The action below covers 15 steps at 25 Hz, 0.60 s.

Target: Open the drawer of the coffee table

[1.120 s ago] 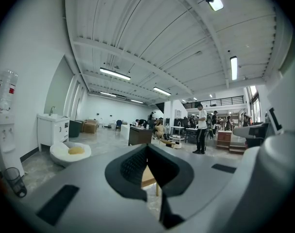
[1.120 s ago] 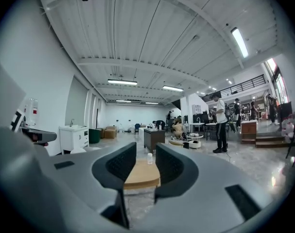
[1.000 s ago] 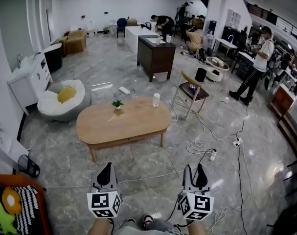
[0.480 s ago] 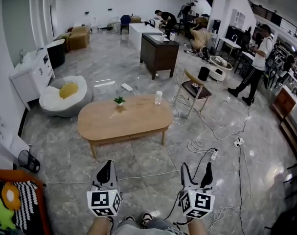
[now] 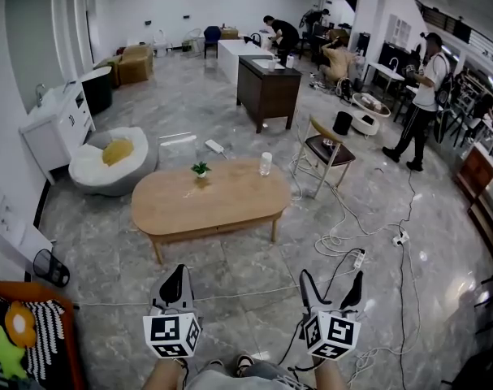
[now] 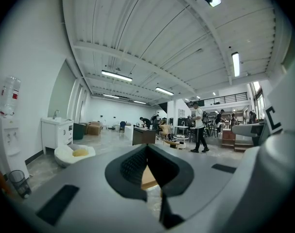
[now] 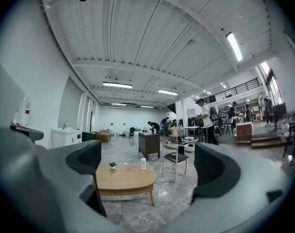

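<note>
Oval light-wood coffee table (image 5: 209,201) stands on the grey marble floor (image 5: 246,258), well apart from both grippers near the person. Head view shows the left gripper (image 5: 178,273) pressed together. The right gripper (image 5: 331,276) is spread and empty, its jaws having just been opening. The right gripper view frames the whole table, with small potted plant (image 7: 112,165) and clear bottle (image 7: 143,163). The left gripper view shows only a sliver of wood.

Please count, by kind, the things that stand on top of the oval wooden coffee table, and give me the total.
On the light wooden oval coffee table:
small green potted plant: 1
small clear bottle-like container: 1
Total: 2
</note>
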Motion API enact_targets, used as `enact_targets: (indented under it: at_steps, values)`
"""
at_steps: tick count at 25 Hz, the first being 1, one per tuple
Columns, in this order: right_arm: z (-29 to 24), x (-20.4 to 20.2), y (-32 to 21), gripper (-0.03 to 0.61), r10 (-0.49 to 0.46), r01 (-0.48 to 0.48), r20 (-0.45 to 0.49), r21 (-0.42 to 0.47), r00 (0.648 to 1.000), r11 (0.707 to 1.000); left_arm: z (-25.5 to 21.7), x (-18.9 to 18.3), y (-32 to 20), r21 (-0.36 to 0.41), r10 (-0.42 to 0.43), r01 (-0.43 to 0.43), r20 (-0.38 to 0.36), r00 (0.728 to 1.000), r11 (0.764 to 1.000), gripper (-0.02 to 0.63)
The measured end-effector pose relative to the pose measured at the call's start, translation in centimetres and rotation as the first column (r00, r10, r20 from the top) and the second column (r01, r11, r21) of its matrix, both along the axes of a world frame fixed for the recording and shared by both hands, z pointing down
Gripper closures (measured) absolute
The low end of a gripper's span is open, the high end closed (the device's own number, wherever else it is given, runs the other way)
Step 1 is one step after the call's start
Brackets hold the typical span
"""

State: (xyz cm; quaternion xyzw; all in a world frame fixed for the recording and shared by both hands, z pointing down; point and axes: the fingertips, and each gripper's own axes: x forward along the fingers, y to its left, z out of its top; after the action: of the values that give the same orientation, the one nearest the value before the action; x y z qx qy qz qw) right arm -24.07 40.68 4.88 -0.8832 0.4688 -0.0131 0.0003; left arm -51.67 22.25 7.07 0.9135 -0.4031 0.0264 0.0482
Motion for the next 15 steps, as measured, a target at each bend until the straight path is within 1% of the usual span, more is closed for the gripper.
enact_targets:
  at_steps: [7, 15]
  values:
    - [0.5, 2.3, -0.8, -0.009, -0.021, 0.021, -0.006, -0.014, 1.000, 1.000, 0.0, 1.9, -0.6, -0.001, -0.004, 0.004, 0.018, 1.000, 1.000, 0.621]
    - [1.8, 5.9, -1.9, -0.009, -0.057, 0.057, 0.048, -0.011, 0.997, 0.998, 0.1, 4.7, -2.0, -0.006, -0.038, 0.039, 0.027, 0.999, 0.999, 0.621]
